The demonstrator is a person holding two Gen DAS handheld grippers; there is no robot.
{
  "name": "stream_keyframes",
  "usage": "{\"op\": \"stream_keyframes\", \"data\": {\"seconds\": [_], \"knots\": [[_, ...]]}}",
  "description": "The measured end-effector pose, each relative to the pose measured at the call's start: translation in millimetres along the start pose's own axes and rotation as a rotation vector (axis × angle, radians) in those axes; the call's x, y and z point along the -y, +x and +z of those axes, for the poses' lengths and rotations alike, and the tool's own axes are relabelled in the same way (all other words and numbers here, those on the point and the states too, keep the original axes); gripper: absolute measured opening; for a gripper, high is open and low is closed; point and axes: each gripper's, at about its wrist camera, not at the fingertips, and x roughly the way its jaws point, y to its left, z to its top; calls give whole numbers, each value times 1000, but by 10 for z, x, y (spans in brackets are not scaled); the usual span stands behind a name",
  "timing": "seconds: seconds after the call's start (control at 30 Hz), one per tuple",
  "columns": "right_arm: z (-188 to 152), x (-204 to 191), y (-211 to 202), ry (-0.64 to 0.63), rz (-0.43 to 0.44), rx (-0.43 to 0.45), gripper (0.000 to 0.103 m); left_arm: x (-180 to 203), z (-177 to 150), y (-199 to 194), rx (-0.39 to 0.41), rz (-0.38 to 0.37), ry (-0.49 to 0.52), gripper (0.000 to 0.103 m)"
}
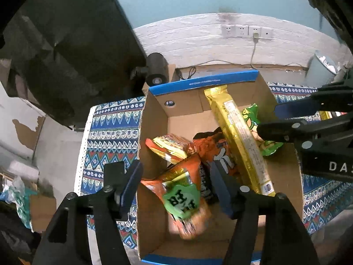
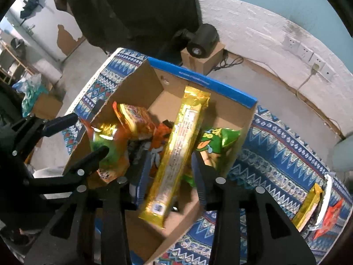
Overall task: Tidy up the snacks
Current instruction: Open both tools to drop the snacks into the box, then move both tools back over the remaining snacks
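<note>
A cardboard box (image 1: pixel 154 132) with blue rims sits on a surface (image 1: pixel 110 132) covered by a blue patterned cloth. Inside it lie several snacks, overlapping so that none shows whole. A long gold pack (image 2: pixel 176 154) leans diagonally, its far end against the back wall and its near end raised toward the front. Under it, partly hidden, are an orange bag (image 1: pixel 216 152) and a green bag (image 2: pixel 218 141) pressed against the right wall. On the left lie a small orange-yellow pack (image 1: pixel 172 148) and an orange bag with a green label (image 1: pixel 183 196), blurred at its near end. A dark pack between them is too hidden to make out.

The left claw (image 1: pixel 176 187) hangs wide open over the box's left half, one finger outside the left wall, the other inside; it grips nothing. The right claw (image 2: pixel 172 172) is open with the gold pack between its fingers; whether the pads touch it cannot be told.

The back of the box floor is bare. On the cloth right of the box, cut off by the frame edge, lie a second gold pack (image 2: pixel 307 207) and a red pack (image 2: pixel 328 218). A black cylinder (image 2: pixel 203 40) stands on a small carton (image 2: pixel 205 61) behind the box.
</note>
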Motion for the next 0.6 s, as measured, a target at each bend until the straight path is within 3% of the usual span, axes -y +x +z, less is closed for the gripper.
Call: {"op": "stream_keyframes", "data": {"seconds": [0.13, 0.6], "knots": [[-51, 82, -95, 6, -30, 4, 54, 86, 21, -37, 6, -6, 13, 72], [-504, 711, -470, 63, -125, 4, 66, 576, 122, -207, 25, -89, 68, 81]]}}
